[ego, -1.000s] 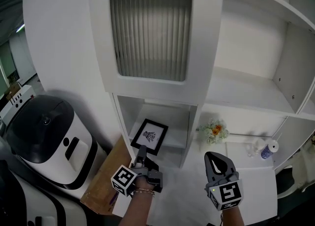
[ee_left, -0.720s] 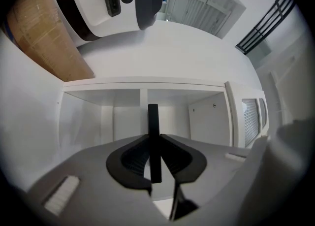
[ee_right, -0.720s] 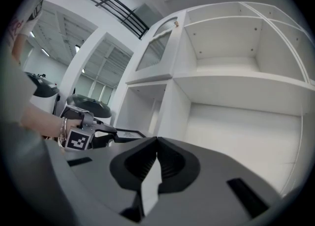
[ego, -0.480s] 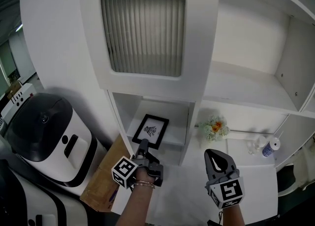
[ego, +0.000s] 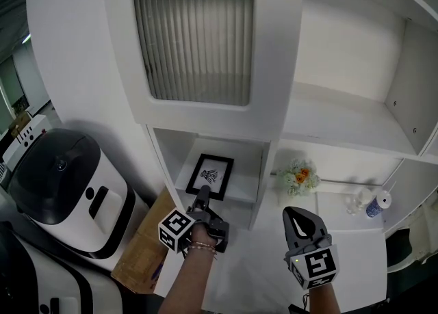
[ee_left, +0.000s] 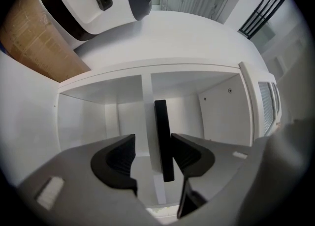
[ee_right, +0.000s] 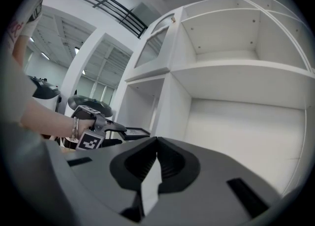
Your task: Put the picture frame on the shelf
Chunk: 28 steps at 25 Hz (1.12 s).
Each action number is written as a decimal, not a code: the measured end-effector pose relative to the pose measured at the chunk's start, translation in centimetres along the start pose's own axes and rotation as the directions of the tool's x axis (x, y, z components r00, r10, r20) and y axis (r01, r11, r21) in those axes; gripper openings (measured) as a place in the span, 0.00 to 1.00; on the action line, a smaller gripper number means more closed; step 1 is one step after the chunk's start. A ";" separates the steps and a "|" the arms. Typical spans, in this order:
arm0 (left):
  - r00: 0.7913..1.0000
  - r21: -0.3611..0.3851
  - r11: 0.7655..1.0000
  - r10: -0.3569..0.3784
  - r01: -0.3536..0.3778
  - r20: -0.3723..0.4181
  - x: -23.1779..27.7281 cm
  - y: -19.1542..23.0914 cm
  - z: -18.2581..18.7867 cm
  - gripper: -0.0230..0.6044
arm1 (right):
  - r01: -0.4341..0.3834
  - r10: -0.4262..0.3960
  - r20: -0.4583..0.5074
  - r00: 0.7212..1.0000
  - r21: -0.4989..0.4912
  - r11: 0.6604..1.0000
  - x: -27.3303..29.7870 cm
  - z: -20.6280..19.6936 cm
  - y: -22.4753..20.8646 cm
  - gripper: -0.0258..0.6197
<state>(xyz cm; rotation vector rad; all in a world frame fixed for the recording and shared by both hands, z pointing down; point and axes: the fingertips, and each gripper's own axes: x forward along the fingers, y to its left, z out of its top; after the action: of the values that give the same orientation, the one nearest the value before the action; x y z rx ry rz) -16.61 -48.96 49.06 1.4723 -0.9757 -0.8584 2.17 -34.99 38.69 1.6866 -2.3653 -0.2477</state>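
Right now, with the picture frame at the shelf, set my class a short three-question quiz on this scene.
1. True or false: the right gripper holds the picture frame.
2. Where is the picture frame? A, lying on the floor; B, in the small compartment below the ribbed door; C, hanging on a wall.
3. What is between the jaws of the left gripper?

Key
1. False: its jaws are shut and empty.
2. B.
3. The picture frame; those jaws have just been opening and stand apart around it.
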 end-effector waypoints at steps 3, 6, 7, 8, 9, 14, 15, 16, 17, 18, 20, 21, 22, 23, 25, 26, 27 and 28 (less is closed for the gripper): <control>1.000 0.022 1.000 0.017 -0.017 -0.007 0.9 0.1 0.1 0.40 | 0.001 -0.001 -0.002 1.000 -0.001 1.000 0.2 0.0 -0.3 0.05; 0.999 0.038 0.999 0.038 -0.037 -0.017 1.6 0.2 0.2 0.41 | -0.003 0.003 -0.005 1.000 0.001 1.000 0.4 -0.2 -0.5 0.05; 0.999 0.039 0.998 0.042 -0.041 -0.020 1.9 0.2 0.3 0.41 | -0.003 0.003 -0.005 1.000 0.001 1.000 0.5 -0.1 -0.5 0.05; 0.999 0.040 0.998 0.046 -0.045 -0.023 2.1 0.3 0.3 0.41 | -0.002 0.002 -0.004 1.000 0.000 1.000 0.6 -0.1 -0.6 0.05; 0.998 0.043 0.998 0.050 -0.049 -0.024 2.3 0.3 0.3 0.42 | -0.003 0.003 -0.005 1.000 0.001 1.000 0.7 -0.1 -0.6 0.05; 0.997 0.073 0.996 0.063 -0.060 -0.038 3.0 0.2 0.4 0.42 | -0.009 0.009 -0.010 1.000 0.005 1.000 0.9 -0.3 -0.4 0.05; 0.997 0.080 0.995 0.066 -0.062 -0.042 3.1 0.2 0.4 0.42 | -0.010 0.010 -0.012 1.000 0.006 1.000 0.9 -0.4 -0.4 0.05; 0.997 0.091 0.994 0.069 -0.065 -0.046 3.1 0.2 0.4 0.42 | -0.011 0.011 -0.013 1.000 0.007 1.000 0.9 -0.4 -0.3 0.05; 0.996 0.102 0.993 0.072 -0.067 -0.048 3.1 0.1 0.5 0.42 | -0.012 0.012 -0.013 1.000 0.008 1.000 0.9 -0.4 -0.2 0.05; 0.996 0.112 0.991 0.072 -0.066 -0.050 3.0 0.0 0.5 0.42 | -0.013 0.013 -0.014 1.000 0.007 1.000 0.9 -0.4 -0.1 0.05; 0.996 0.133 0.989 0.068 -0.060 -0.054 2.6 -0.4 0.7 0.42 | -0.015 0.015 -0.012 1.000 0.004 1.000 0.8 -0.2 0.1 0.05; 0.996 0.149 0.987 0.064 -0.055 -0.056 2.3 -0.7 0.7 0.42 | -0.014 0.014 -0.010 1.000 0.003 1.000 0.7 -0.1 0.2 0.05; 0.996 0.168 0.985 0.060 -0.050 -0.060 2.0 -1.0 0.7 0.43 | -0.012 0.012 -0.006 1.000 0.003 1.000 0.7 0.1 0.2 0.05; 0.996 0.191 0.981 0.058 -0.044 -0.066 1.6 -1.2 0.7 0.43 | -0.007 0.007 -0.001 1.000 0.004 1.000 0.6 0.3 0.2 0.05; 0.995 0.239 0.970 0.056 -0.034 -0.086 0.8 -1.8 0.5 0.43 | 0.004 -0.004 0.008 1.000 0.010 1.000 0.4 0.7 0.1 0.05; 0.993 0.264 0.964 0.059 -0.031 -0.099 0.4 -1.9 0.3 0.43 | 0.009 -0.009 0.011 1.000 0.016 1.000 0.3 0.8 0.2 0.05; 0.992 0.291 0.956 0.062 -0.027 -0.111 0.0 -2.1 0.1 0.43 | 0.012 -0.012 0.013 1.000 0.022 1.000 0.1 0.8 0.2 0.05; 0.991 0.319 0.947 0.063 -0.022 -0.119 -0.4 -2.3 0.0 0.43 | 0.015 -0.015 0.016 1.000 0.026 1.000 0.0 1.0 0.3 0.05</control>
<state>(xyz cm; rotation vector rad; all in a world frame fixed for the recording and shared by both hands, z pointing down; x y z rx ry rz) -16.50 -48.45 46.75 1.7499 -1.0809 -0.5848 1.67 -34.91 37.83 1.7208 -2.3781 -0.2357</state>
